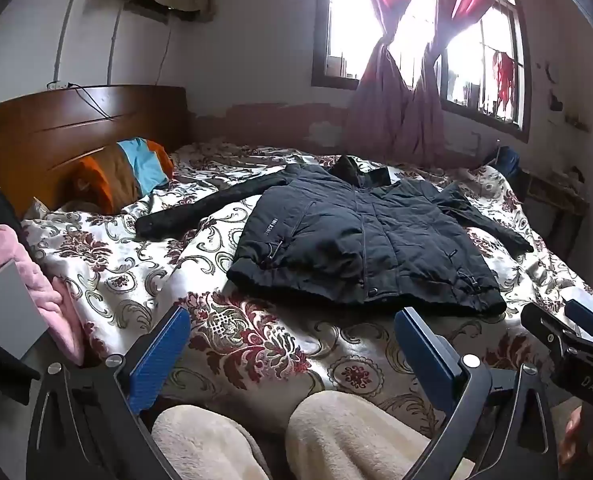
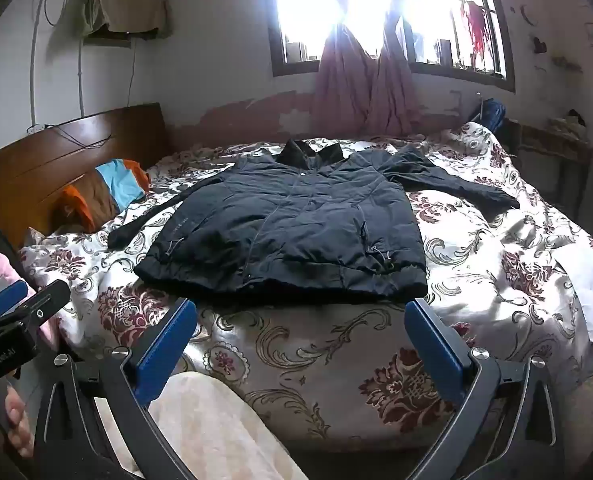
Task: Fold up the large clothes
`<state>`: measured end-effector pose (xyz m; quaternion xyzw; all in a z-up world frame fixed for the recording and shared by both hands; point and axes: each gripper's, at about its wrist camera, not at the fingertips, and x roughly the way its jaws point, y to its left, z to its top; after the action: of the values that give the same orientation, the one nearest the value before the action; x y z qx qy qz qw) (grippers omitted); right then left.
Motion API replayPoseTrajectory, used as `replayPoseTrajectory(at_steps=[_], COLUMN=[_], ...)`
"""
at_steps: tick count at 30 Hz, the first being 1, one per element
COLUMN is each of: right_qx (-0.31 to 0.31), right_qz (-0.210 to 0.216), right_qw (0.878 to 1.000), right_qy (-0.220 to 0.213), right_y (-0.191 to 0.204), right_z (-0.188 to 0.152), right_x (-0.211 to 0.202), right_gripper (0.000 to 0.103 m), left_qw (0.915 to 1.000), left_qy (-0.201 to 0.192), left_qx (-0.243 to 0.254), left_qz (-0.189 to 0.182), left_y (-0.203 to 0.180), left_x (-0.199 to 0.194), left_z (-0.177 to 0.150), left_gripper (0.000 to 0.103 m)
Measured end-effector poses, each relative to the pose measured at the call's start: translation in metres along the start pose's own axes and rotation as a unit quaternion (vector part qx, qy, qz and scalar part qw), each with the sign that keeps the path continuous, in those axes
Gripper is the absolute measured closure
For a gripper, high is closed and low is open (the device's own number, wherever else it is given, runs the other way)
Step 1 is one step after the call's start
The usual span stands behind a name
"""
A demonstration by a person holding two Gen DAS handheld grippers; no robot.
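A dark navy padded jacket (image 1: pixel 360 240) lies flat and front-up on the floral bedspread (image 1: pixel 108 264), zipped, collar toward the window, both sleeves spread out. It also shows in the right wrist view (image 2: pixel 292 232). My left gripper (image 1: pixel 292 344) is open and empty, held above the bed's near edge, short of the jacket's hem. My right gripper (image 2: pixel 300 336) is open and empty too, just short of the hem. The right gripper shows at the right edge of the left wrist view (image 1: pixel 576 332).
A wooden headboard (image 1: pixel 56 136) stands at the left with an orange, brown and blue pillow (image 1: pixel 128 172). Pink fleece (image 1: pixel 36 280) lies at the near left. A window with tied pink curtains (image 1: pixel 396 112) is behind the bed. The person's cream-clad knees (image 1: pixel 296 436) are below.
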<state>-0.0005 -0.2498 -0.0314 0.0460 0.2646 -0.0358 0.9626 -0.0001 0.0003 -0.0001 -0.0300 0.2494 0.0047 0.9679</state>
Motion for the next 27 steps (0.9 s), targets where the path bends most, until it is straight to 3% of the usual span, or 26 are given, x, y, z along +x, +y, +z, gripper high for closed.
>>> replayPoseTrajectory(at_steps=[27], right_qx=[0.002], right_qz=[0.0], right_qw=[1.0], right_qy=[0.002], right_y=[-0.0011], right_z=[-0.0009], right_x=[0.0014], right_gripper=[0.001], left_qw=[1.0], left_qy=[-0.006], left_qx=[0.006], left_qz=[0.003], left_y=[-0.001], left_x=[-0.0008], left_z=[-0.0001], left_gripper=[0.0])
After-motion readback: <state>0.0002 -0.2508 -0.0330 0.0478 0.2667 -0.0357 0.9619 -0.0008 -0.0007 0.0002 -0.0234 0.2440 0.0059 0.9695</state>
